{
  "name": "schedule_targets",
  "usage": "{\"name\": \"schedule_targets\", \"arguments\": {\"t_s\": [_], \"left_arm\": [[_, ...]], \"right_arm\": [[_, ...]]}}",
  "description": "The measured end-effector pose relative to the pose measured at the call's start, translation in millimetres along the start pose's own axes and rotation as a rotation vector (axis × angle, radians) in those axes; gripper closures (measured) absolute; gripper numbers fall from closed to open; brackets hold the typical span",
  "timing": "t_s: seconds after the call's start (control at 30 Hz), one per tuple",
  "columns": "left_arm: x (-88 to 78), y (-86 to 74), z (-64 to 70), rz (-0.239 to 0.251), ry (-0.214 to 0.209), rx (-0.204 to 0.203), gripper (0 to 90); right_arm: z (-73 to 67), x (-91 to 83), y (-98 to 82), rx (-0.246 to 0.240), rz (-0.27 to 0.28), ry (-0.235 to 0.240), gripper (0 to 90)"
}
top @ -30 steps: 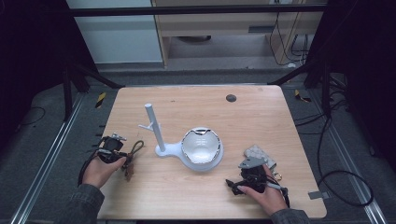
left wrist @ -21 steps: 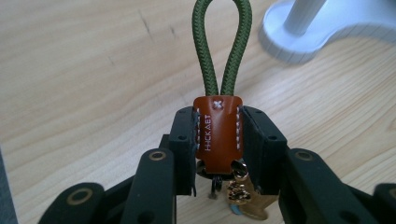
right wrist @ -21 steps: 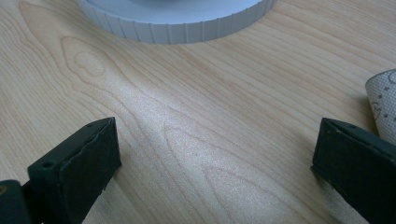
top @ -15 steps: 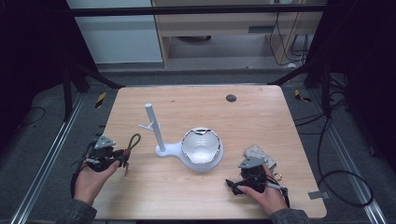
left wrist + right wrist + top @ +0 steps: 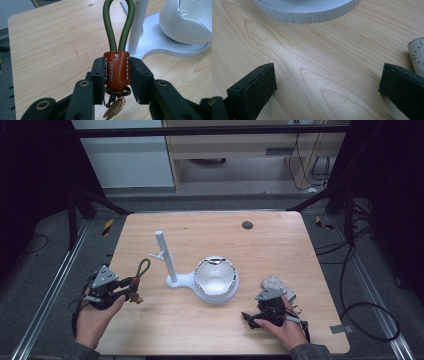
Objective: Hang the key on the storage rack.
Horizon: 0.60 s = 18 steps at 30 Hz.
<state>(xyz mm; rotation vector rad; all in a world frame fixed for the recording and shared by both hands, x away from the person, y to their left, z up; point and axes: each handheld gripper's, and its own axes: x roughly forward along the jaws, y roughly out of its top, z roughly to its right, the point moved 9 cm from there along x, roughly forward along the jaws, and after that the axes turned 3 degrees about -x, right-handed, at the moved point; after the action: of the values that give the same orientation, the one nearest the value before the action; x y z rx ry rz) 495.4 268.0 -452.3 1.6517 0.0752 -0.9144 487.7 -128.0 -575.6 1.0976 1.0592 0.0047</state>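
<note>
One keychain, green cord loop with brown leather tab [image 5: 116, 71], clamped in left gripper [image 5: 131, 283] jaws above tabletop [image 5: 300, 250]. Step: carry. Next: hook loop over white stand peg [image 5: 156, 256]. Right gripper [image 5: 248, 318] jaws released, idle.

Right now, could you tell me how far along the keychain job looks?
Done: the left gripper has clamped the keychain by its brown leather tab, clear of the table. In hand: carrying it toward the white stand. Left: probably hanging the green loop on a peg. The right gripper rests open.

"HICKAET" on brown leather tab [image 5: 116, 70]
</note>
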Motion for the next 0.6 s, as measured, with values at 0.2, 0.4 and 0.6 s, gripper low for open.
{"name": "schedule_targets", "arguments": {"t_s": [0.2, 0.4, 0.6], "left_arm": [[-7.9, 1.2, 8.0, 0.021, -0.011, 0.019, 66.0], [-17.0, 3.7, 18.2, 0.057, -0.025, 0.029, 66.0], [-23.9, 6.1, 25.7, 0.087, -0.035, 0.042, 66.0]], "right_arm": [[0.0, 0.0, 0.0, 0.000, 0.000, 0.000, 0.8], [0.0, 0.0, 0.0, 0.000, 0.000, 0.000, 0.8], [0.0, 0.0, 0.0, 0.000, 0.000, 0.000, 0.8]]}}
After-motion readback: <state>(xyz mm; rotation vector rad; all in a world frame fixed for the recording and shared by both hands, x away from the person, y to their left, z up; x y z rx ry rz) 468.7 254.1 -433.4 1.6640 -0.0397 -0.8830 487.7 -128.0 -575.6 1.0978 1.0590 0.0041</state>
